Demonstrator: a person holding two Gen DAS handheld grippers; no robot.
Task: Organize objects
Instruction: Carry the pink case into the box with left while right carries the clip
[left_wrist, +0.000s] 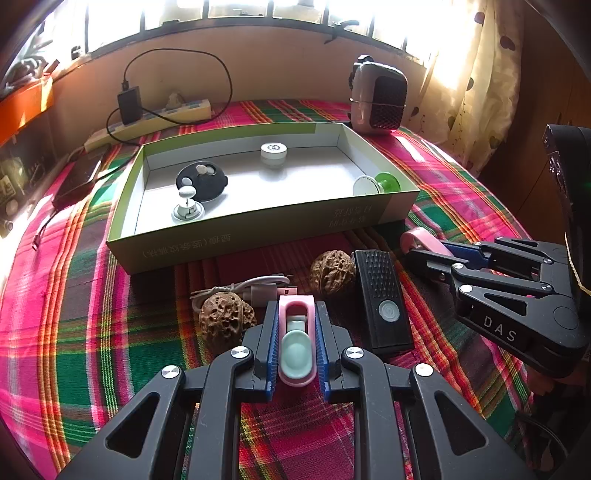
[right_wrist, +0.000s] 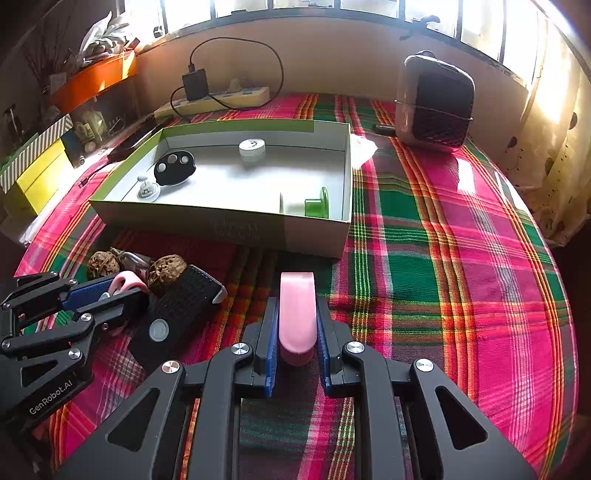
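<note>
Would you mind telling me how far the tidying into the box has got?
Four items lie in the green-and-white cardboard box. The left gripper is shut on a pink-and-mint clip; the right gripper on a pink clip. Two walnuts, a white cable and a black remote remain on the plaid cloth.

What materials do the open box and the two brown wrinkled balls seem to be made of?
The box looks like thin cardboard with a matte printed finish: straight folded walls, white inside. The balls look like walnut shells: hard, brown, deeply pitted and dull, though carved wood is possible.
</note>
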